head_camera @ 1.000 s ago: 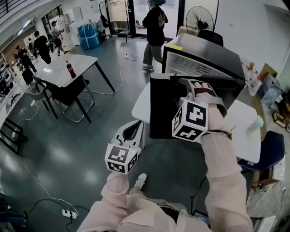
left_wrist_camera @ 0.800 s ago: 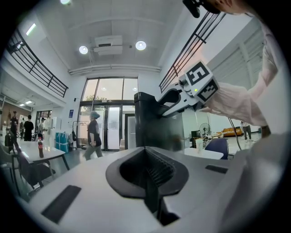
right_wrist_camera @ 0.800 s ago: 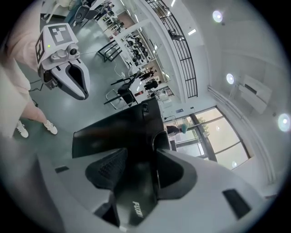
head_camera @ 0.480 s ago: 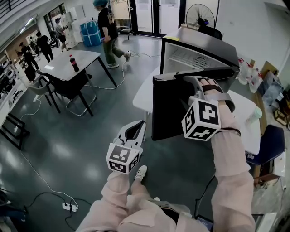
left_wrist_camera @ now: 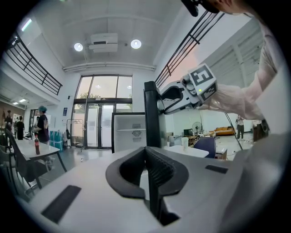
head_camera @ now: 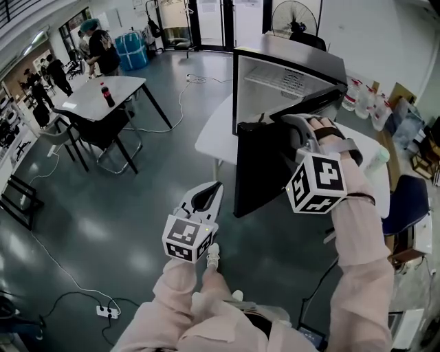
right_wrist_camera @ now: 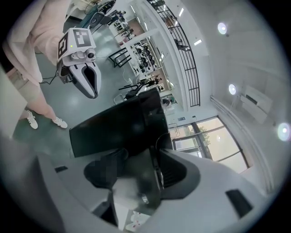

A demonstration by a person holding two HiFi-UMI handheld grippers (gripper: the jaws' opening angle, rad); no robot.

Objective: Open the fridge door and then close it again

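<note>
A small fridge (head_camera: 289, 75) stands on a white table (head_camera: 213, 141), its pale inside showing. Its black door (head_camera: 265, 172) hangs wide open, edge-on towards me. My right gripper (head_camera: 275, 122) reaches over the door's top edge; in the right gripper view the door (right_wrist_camera: 113, 127) runs between the jaws of that gripper (right_wrist_camera: 145, 168), whose pads lie against it. Those jaws have just been opening wider with the door edge still between them. My left gripper (head_camera: 210, 189) hangs low over the floor, left of the door, shut and empty (left_wrist_camera: 148, 157).
At the left stands a white table with a cola bottle (head_camera: 106, 94) and black chairs around it. A power strip (head_camera: 106, 313) and cables lie on the floor. Behind the fridge is a fan (head_camera: 292, 15). A blue chair (head_camera: 405, 206) sits at the right. People stand at the far back left.
The door has swung further open, and my right gripper has moved with it towards the lower right. The left gripper drifted slightly. A walking person crossed to the back left.
</note>
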